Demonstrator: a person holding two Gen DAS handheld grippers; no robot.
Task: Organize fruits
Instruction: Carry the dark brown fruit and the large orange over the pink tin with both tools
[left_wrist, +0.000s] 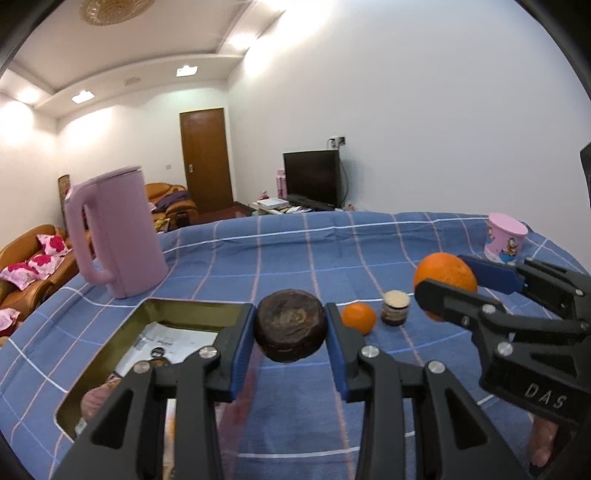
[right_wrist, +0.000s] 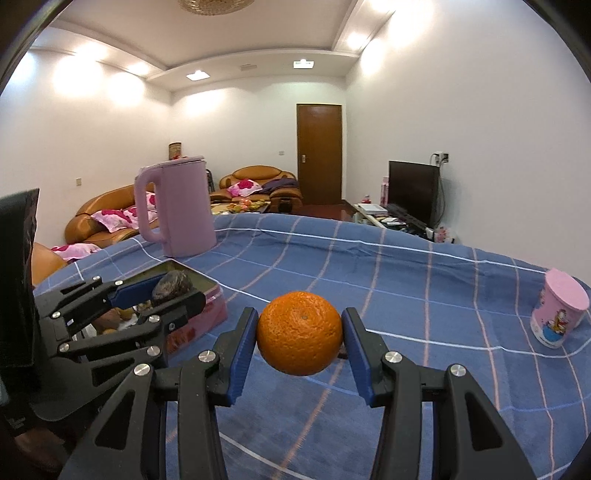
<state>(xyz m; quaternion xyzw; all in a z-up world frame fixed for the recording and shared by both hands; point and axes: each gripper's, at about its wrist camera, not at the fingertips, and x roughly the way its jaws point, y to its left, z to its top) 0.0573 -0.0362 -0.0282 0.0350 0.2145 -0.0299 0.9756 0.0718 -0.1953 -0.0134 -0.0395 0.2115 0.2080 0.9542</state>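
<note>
My left gripper (left_wrist: 291, 328) is shut on a dark brown round fruit (left_wrist: 291, 326) and holds it above the blue checked cloth, just right of an open metal tin (left_wrist: 184, 308). It also shows in the right wrist view (right_wrist: 168, 293) over the tin (right_wrist: 212, 286). My right gripper (right_wrist: 300, 332) is shut on a large orange (right_wrist: 300, 332) above the cloth. In the left wrist view this gripper (left_wrist: 448, 286) and its orange (left_wrist: 445, 273) are at the right. A smaller orange (left_wrist: 358, 317) lies on the cloth.
A pink kettle (left_wrist: 114, 232) stands behind the tin. A small jar (left_wrist: 395, 307) stands beside the small orange. A pink cartoon cup (left_wrist: 504, 238) stands at the far right. The tin holds papers and small items. Sofas, a door and a TV are beyond the table.
</note>
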